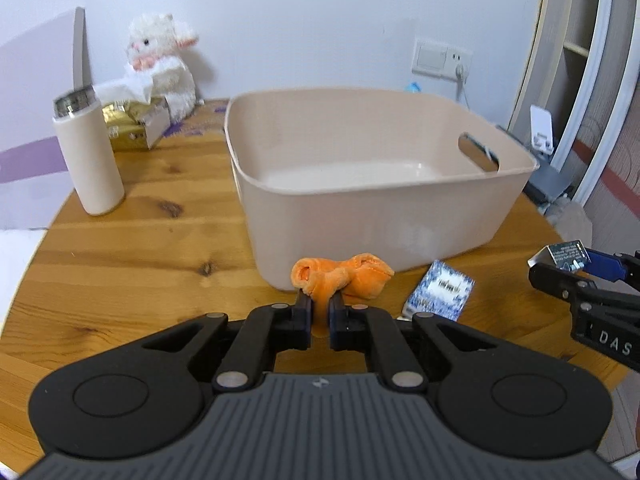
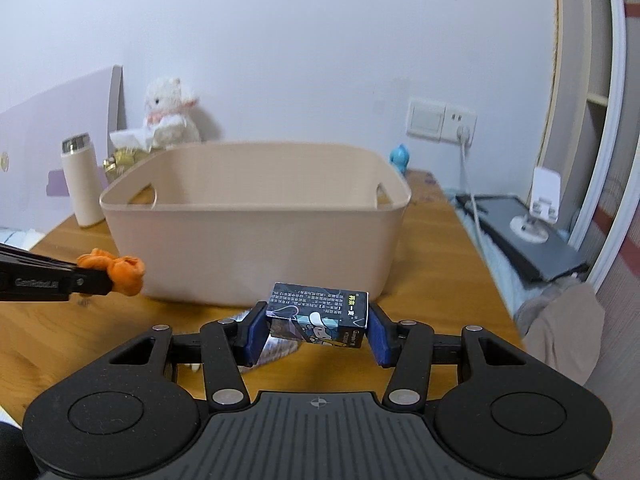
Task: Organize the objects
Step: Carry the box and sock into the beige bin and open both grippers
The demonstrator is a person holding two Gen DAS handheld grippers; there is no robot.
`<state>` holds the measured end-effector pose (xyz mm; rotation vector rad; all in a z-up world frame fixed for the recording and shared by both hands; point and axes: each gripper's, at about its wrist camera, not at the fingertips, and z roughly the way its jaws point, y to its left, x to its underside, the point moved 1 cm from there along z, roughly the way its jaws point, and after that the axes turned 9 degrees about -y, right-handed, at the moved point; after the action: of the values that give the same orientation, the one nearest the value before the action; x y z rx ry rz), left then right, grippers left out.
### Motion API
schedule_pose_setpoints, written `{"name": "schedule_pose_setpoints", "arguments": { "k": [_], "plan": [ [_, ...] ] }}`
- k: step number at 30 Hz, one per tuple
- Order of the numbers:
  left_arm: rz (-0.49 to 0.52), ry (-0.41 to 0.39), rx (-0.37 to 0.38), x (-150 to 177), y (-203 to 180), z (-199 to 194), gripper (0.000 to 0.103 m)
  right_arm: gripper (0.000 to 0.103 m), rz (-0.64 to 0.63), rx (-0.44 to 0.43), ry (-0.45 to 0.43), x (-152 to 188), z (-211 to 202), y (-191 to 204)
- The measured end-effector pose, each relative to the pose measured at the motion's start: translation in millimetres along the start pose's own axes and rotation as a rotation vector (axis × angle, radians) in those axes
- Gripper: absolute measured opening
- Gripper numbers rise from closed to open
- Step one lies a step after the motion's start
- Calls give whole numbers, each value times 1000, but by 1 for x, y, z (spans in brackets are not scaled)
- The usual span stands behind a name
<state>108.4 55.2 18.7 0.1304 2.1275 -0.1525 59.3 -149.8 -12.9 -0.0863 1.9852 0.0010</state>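
Orange cloth (image 1: 340, 276) is seen in the left wrist view, pinched between the nearly closed fingers of the left gripper (image 1: 319, 304) just in front of the beige bin (image 1: 400, 216), which is shown empty. A blue patterned packet (image 1: 440, 294) is left lying on the wooden bench (image 1: 140, 240) beside the bin, and the right gripper (image 1: 560, 260) is glimpsed at the edge with a small box. In the right wrist view, the dark printed box (image 2: 318, 316) is held clear of the bench between the right gripper's fingers, spread to its width. Nothing is judged binned yet. A cream flask (image 2: 82, 180), a plush toy (image 2: 170, 114) and a wall socket (image 2: 442, 120) are set against a white wall
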Motion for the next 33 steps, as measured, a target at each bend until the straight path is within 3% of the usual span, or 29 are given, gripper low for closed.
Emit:
{"name": "schedule_pose_setpoints", "arguments": {
  "k": [10,20,26,33],
  "plan": [
    [10,-128,-9,-41,-3,-27,9,48,-17,24,-132,-47,-8,-9],
    [20,-170,-56,-78,-12,-2,9,48,-27,27,-204,-80,11,-12],
    [25,-154,-100,-92,-14,31,9,48,-46,23,-192,-88,38,-10],
    [28,-60,-151,-81,-14,78,9,48,-62,21,-131,-81,73,0]
  ]
}}
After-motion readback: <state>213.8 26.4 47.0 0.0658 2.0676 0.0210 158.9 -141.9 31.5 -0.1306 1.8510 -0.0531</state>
